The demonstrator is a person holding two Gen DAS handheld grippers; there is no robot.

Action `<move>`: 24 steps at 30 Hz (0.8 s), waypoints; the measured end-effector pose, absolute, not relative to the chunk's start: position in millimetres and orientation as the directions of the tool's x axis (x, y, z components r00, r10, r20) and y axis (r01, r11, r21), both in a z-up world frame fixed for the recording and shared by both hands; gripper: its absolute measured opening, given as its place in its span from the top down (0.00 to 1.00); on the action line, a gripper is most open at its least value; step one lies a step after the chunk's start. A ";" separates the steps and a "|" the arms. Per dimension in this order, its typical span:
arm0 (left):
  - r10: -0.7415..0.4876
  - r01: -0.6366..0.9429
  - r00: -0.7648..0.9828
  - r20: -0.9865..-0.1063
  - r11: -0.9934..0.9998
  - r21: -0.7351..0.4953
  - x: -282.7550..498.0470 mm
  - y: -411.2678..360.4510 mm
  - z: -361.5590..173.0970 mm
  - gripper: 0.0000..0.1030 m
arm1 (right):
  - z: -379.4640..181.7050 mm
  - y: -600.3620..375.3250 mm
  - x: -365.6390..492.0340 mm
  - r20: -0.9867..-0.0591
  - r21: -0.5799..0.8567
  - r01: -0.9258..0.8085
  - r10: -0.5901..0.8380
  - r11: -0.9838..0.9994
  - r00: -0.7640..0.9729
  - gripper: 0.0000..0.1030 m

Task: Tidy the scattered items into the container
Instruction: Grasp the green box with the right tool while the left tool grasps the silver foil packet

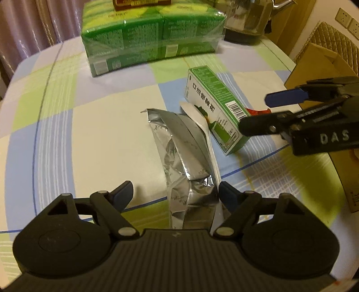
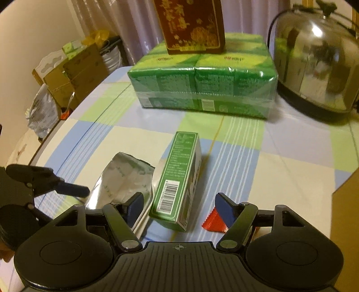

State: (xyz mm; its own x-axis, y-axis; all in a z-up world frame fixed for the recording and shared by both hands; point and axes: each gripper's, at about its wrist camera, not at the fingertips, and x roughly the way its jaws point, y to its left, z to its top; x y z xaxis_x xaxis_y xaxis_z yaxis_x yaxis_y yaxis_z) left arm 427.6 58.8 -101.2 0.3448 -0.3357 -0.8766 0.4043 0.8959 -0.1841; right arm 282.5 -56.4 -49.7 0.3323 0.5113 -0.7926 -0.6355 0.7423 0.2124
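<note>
Left wrist view, going left to right: the checked tablecloth (image 1: 56, 125) is lying bare on the left, with a shrink-wrapped pack of green cartons (image 1: 152, 38) sitting at the back. The left gripper (image 1: 174, 194) is hanging with its claw spread wide around the near end of a crumpled silver foil pouch (image 1: 186, 157); its right blue fingertip (image 1: 226, 197) is touching the pouch edge, while the left one is staying apart from it. Just right of the pouch a small green-and-white box (image 1: 215, 105) is standing on a long edge, with a rounded white tab leaning between the two. A scrap of red wrapper (image 1: 257, 111) is peeking out behind the box. The right gripper (image 1: 261, 112) is reaching in from the right, claw spread, its lower finger crossing in front of the box. A cardboard box (image 1: 323, 60) is sitting at the table's right edge, and a steel kettle (image 1: 246, 20) at the back.

Right wrist view: the left gripper (image 2: 74, 191) is showing at the left edge. Next comes the foil pouch (image 2: 123, 177), then the small box (image 2: 177, 177) sitting between the right gripper's (image 2: 179, 204) spread fingertips, touching neither. The red wrapper (image 2: 213, 221) is lying beside the right fingertip, the kettle (image 2: 314, 58) standing behind.
</note>
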 end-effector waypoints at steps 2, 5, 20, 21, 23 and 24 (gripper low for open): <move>-0.347 0.403 0.328 -0.878 0.893 -0.203 431.9 59.1 -104.6 0.21 | -52.5 -53.8 286.5 -0.795 0.216 -0.630 0.509 0.746 0.330 0.35; -0.365 0.407 0.298 -0.882 0.884 -0.228 437.9 59.3 -109.4 0.21 | -56.7 -46.6 291.6 -0.803 0.210 -0.630 0.500 0.748 0.326 0.43; -0.436 0.472 0.207 -0.876 0.829 -0.301 442.7 64.8 -115.6 0.53 | -62.4 -33.8 287.1 -0.837 0.132 -0.649 0.435 0.749 0.331 0.74; -0.423 0.480 0.209 -0.882 0.830 -0.285 440.7 64.0 -114.0 0.54 | -61.1 -35.7 282.1 -0.840 0.127 -0.654 0.432 0.746 0.330 0.74; -0.409 0.497 0.205 -0.889 0.827 -0.265 435.2 63.7 -111.7 0.56 | -58.6 -39.3 270.5 -0.846 0.122 -0.662 0.427 0.740 0.320 0.74; -0.406 0.499 0.200 -0.892 0.826 -0.264 431.7 64.6 -110.9 0.58 | -57.2 -42.7 263.0 -0.848 0.125 -0.665 0.428 0.736 0.314 0.74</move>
